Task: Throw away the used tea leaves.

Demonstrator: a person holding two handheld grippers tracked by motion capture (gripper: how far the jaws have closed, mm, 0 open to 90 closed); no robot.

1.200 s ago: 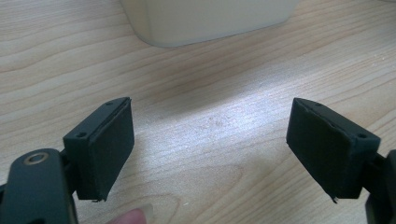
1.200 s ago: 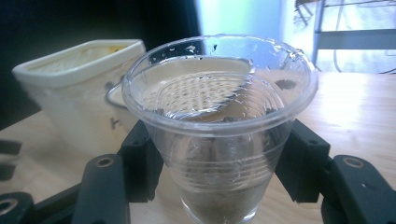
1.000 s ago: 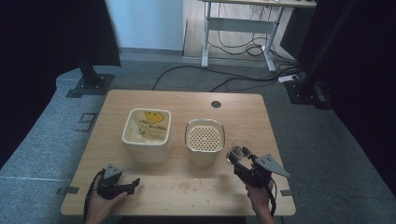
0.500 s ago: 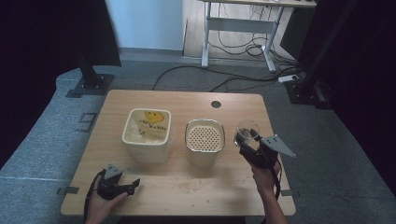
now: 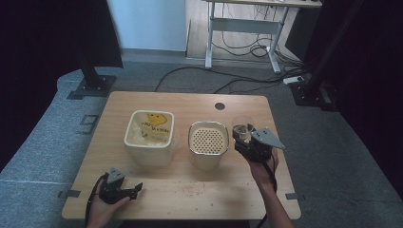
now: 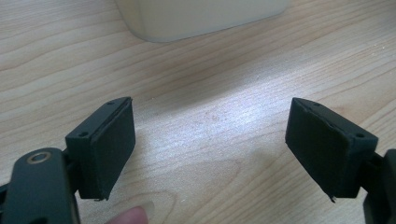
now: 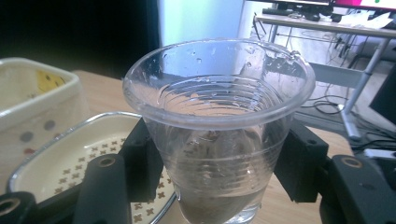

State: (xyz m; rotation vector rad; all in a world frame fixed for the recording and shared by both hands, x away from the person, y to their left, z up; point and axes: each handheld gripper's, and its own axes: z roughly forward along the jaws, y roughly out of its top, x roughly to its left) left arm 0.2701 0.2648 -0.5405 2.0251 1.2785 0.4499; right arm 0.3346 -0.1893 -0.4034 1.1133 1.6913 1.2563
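Observation:
My right gripper (image 5: 242, 138) is shut on a clear plastic cup (image 5: 243, 127), held upright above the table just right of the cream container with a perforated insert (image 5: 207, 144). In the right gripper view the cup (image 7: 218, 126) holds some dark, wet matter at its bottom, and the black jaws clamp its sides above the perforated container (image 7: 70, 161). A cream tub with a yellow smiley (image 5: 148, 137) stands to the left of that container. My left gripper (image 5: 138, 190) rests open on the table near the front left edge; its pads (image 6: 105, 142) stand wide apart over bare wood.
The wooden table (image 5: 142, 104) has a round cable hole (image 5: 219, 106) at the back. Some crumbs lie on the wood (image 5: 192, 189) in front of the containers. A desk frame and cables (image 5: 247, 47) stand on the floor behind the table.
My right gripper has lifted the cup off the table and carried it up and back, beside the perforated container. The left gripper has stayed put.

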